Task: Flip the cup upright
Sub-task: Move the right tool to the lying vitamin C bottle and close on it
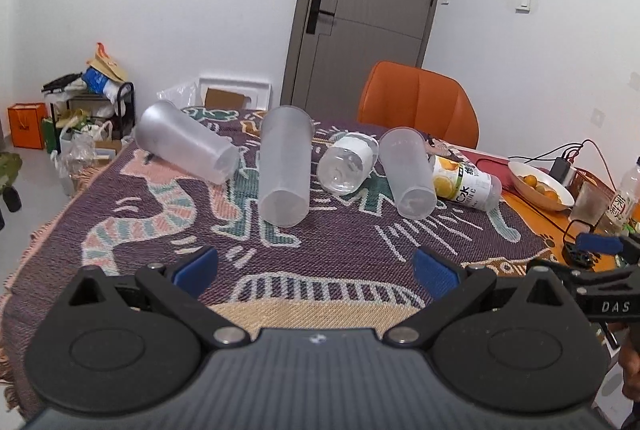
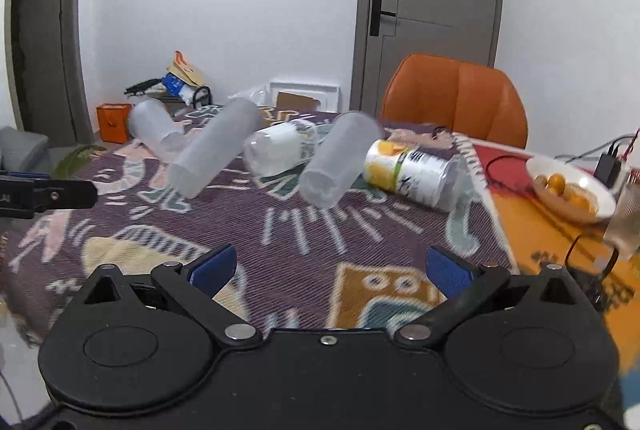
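Note:
Three frosted plastic cups lie on their sides on the patterned cloth: a left cup, a middle cup and a right cup. They also show in the right wrist view: left cup, middle cup, right cup. My left gripper is open and empty, a short way in front of the middle cup. My right gripper is open and empty, in front of the right cup.
A clear bottle and an orange-labelled bottle lie between and beside the cups. A bowl of oranges, a glass, cables and a charger sit at the right. An orange chair stands behind the table.

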`<action>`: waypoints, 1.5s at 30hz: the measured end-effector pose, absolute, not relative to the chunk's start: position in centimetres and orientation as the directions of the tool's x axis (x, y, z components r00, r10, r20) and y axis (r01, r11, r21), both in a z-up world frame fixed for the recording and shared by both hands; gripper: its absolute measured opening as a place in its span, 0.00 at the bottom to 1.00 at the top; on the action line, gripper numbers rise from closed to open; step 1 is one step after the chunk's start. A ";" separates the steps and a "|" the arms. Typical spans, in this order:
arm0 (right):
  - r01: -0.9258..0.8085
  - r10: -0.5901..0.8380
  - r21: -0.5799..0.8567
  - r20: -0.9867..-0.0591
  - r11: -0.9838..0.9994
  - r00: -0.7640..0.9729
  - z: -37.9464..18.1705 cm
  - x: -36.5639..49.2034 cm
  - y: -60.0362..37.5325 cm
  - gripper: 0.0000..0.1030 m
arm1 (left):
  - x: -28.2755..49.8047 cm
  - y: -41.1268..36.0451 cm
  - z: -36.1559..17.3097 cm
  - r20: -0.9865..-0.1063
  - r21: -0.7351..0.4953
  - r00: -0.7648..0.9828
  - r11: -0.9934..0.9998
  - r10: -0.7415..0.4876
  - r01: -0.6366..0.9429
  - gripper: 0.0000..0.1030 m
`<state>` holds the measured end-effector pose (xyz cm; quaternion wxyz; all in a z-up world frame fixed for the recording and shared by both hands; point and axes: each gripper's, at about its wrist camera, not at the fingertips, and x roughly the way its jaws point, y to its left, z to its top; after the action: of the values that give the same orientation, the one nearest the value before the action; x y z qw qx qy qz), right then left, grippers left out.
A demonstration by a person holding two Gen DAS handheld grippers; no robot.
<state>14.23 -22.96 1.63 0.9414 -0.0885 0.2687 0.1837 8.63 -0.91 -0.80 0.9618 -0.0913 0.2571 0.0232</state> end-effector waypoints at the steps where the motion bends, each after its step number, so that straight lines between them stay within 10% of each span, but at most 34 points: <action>1: -0.395 0.290 -0.088 -0.538 0.915 0.792 1.7 14.8 -23.1 1.00 | 9.1 -1.1 -0.9 -0.502 -0.162 0.865 0.983 -0.005 -0.088 1.00; 24: -0.496 0.214 -0.424 -0.557 0.758 0.802 0.5 27.8 -22.7 1.00 | 19.1 -4.6 -2.9 -0.558 -0.124 0.830 0.988 0.004 -0.088 1.00; 45: -0.637 0.177 -0.582 -0.652 0.505 0.737 -4.7 36.0 -20.4 0.80 | 25.7 -4.3 -5.2 -0.588 -0.205 0.809 0.965 0.011 -0.162 0.99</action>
<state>35.95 -20.39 -4.72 0.8257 -0.4321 0.2660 0.2464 25.68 -4.35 -5.22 0.9430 -0.1234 0.3058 0.0457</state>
